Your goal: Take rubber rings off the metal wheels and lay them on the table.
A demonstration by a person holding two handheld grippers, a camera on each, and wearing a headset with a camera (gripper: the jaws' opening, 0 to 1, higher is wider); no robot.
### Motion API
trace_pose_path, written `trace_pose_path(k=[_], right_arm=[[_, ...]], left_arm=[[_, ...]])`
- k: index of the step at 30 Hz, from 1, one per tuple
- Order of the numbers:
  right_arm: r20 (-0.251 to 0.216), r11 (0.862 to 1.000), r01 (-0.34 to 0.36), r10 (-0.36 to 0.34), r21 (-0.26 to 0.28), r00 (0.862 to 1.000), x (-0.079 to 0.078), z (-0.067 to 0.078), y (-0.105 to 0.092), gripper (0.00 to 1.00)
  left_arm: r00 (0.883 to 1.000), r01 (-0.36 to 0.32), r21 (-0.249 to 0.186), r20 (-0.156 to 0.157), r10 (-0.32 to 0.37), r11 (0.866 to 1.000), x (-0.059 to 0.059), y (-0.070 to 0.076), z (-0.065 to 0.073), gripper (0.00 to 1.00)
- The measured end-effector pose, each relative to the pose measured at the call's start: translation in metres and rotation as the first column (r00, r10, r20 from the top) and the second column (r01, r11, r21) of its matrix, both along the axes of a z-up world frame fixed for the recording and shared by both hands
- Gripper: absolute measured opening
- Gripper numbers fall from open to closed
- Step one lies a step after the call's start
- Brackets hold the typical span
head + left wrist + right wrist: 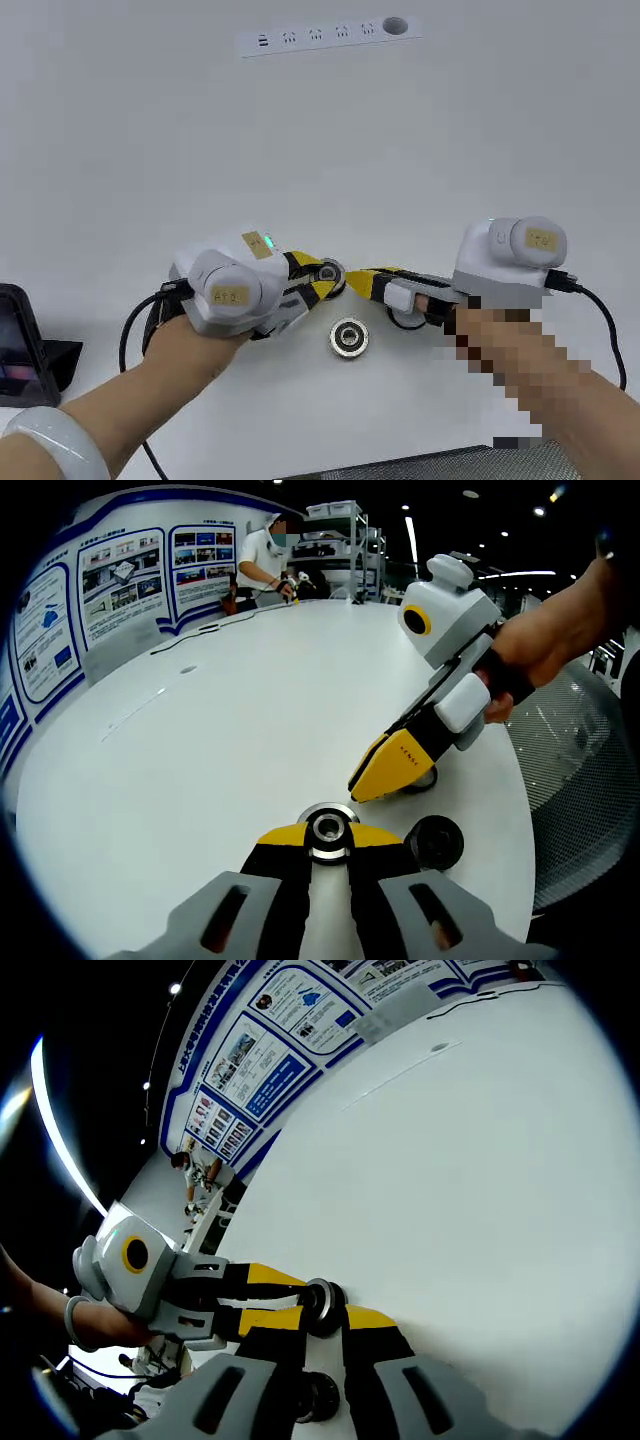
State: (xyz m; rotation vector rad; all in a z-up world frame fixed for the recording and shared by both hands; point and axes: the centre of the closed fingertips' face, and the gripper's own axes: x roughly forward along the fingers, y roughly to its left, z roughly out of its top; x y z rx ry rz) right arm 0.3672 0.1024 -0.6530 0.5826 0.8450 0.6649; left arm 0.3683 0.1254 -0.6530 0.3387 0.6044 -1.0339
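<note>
Counting metal wheels: two. Pinched wheel [328, 830], bare silver rim, sits between left gripper [325, 278] fingers. Loose wheel [349, 338], dark-rimmed, lies on counter [300, 150] at its 6 o'clock. Rubber ring [400, 323]: one, black, at 4 o'clock beneath right gripper [362, 283], whose finger spread cannot be told.

I counted two metal wheels, a first wheel [331, 271] and a second wheel [348, 338], one loose rubber ring [404, 321], one power strip [325, 35], one tablet [15, 345], and two grippers: my left gripper [320, 283] and right gripper [361, 283].
</note>
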Motion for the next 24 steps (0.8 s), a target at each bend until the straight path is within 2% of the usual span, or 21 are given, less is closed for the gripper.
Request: trace_pose_path(k=[13, 24], right_arm=[[-0.022, 1.000, -0.007, 0.008, 0.023, 1.000, 0.009, -0.007, 0.009, 0.16], [-0.049, 0.999, -0.021, 0.024, 0.046, 0.999, 0.007, -0.011, 0.014, 0.16]], left_arm=[[1.000, -0.005, -0.011, -0.002, 0.005, 1.000, 0.000, 0.000, 0.001, 0.13], [1.000, -0.009, -0.015, -0.003, 0.009, 1.000, 0.000, 0.000, 0.000, 0.13]])
